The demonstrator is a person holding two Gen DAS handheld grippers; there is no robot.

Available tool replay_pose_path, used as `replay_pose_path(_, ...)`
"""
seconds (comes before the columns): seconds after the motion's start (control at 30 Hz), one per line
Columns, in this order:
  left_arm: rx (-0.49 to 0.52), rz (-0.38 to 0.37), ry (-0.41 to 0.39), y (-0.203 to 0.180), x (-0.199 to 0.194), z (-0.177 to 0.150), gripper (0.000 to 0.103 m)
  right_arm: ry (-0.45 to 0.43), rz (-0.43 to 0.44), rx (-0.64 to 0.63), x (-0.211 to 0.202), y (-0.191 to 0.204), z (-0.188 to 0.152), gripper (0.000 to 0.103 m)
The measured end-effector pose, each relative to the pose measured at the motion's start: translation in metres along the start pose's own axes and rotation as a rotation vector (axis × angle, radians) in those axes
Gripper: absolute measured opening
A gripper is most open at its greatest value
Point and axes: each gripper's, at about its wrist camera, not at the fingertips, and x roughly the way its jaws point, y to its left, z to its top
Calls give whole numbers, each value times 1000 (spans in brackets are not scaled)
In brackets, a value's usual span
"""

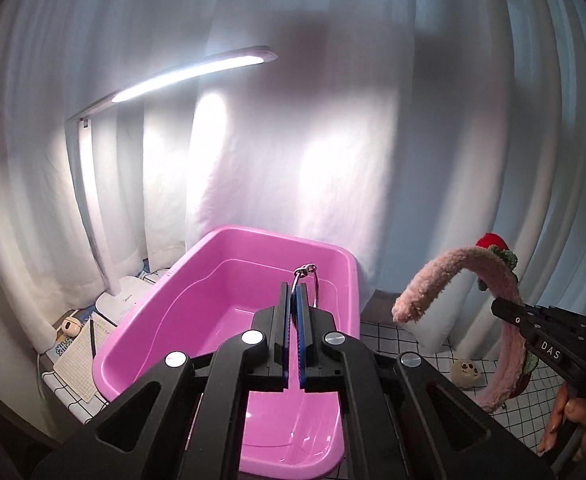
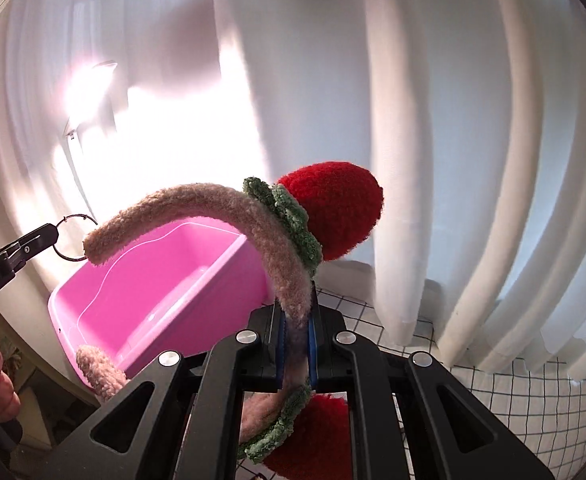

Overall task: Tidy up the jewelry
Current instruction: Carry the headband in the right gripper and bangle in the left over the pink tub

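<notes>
- Two grippers are raised above a grid-patterned surface [image 1: 393, 340], each pinching one piece of jewelry near a pink bin [image 1: 229, 304].
- Nearest in the left wrist view, the left gripper [image 1: 294, 300] has its blue pads pressed together on a thin metal hoop [image 1: 308, 280], which stands up from the fingertips over the open bin.
- Nearest in the right wrist view, the right gripper [image 2: 296, 320] is clamped on a fuzzy pink headband [image 2: 221, 204] with red strawberry pompoms [image 2: 335, 212] on green leafy collars; one end arcs up and left toward the bin, the other curls below the fingers.
- Only the left wrist view shows the things on the surface: a small cream plush face [image 1: 465, 370] at right, and at left a gridded pad [image 1: 81, 356] with a dark pen, plus a packet with blue writing too blurred to read.
- Only the left wrist view shows the lit desk lamp [image 1: 189, 76] clearly; the right wrist view gives mostly glare.
- Writing: "DAS" on the right gripper's side in the left wrist view; "GenRobot.AI" on the left gripper's side in the right wrist view; faint lettering on the lamp base cannot be read.
- Farthest, white curtains [image 2: 433, 140] hang behind everything.
</notes>
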Motion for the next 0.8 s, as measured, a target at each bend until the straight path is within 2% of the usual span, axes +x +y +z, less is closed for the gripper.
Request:
replay_pose_path(0.2, -7, 66, 12, 42, 14, -5, 3, 22, 63, -69, 40, 49, 26, 8)
replay_pose_path(0.43, -21, 87, 52, 71, 43, -15, 3, 79, 90, -147, 85, 96, 40, 8)
replay_pose_path(0.7, -58, 91, 109, 98, 74, -26, 3, 172, 85, -221, 142, 133, 51, 9)
replay_pose_path(0.8, -64, 89, 140, 106, 86, -30, 3, 221, 77, -227, 157, 130, 52, 9)
